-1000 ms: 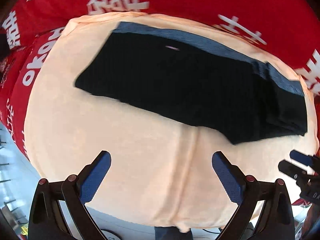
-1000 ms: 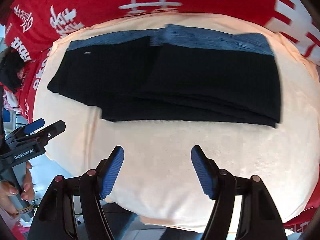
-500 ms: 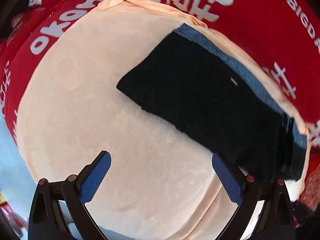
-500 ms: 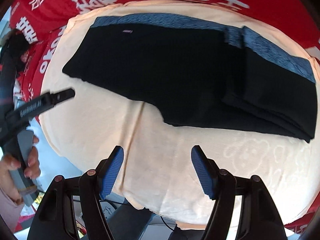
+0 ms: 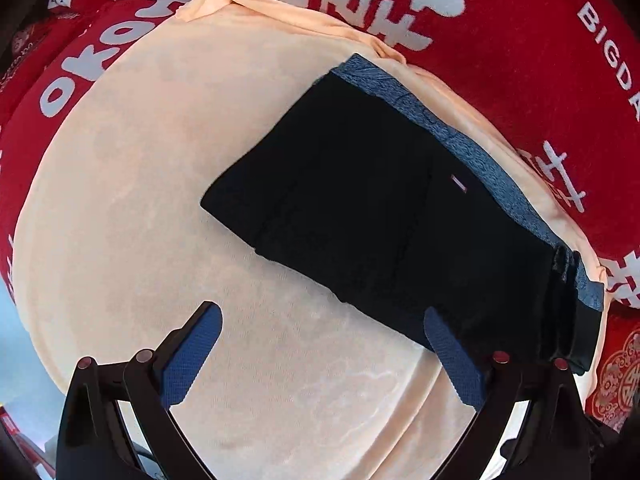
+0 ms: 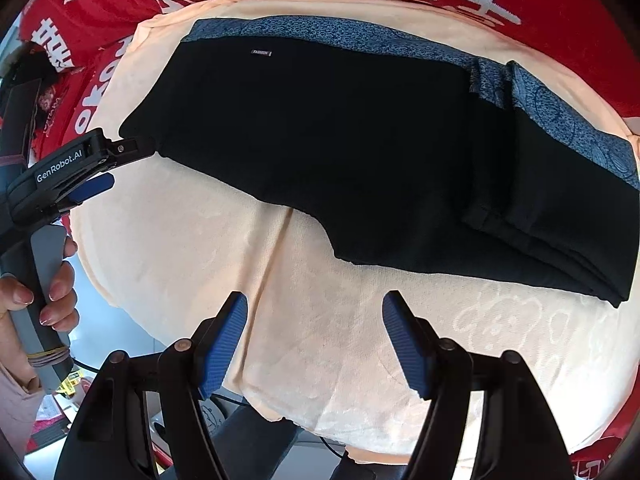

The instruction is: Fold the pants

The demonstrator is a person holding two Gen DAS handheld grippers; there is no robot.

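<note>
While both hover, left gripper [image 5: 322, 342] and right gripper [image 6: 314, 334] gape empty

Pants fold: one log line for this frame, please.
pants: partly folded, flat on peach cover | left gripper: open, at pants' left end | right gripper: open, above cover, empty

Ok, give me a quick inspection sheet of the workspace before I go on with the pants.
Surface: peach blanket spread over a red printed cloth.
Job's things: black pants with blue waistband, lying flat, one end already layered.
Clutter: nothing seen on the blanket.
Grippers: left claw open and empty at the pants' near edge; right claw open and empty over bare blanket.
Cables: thin dark cable below the blanket's near edge.
Surroundings: person's hand holding the left handle.
</note>
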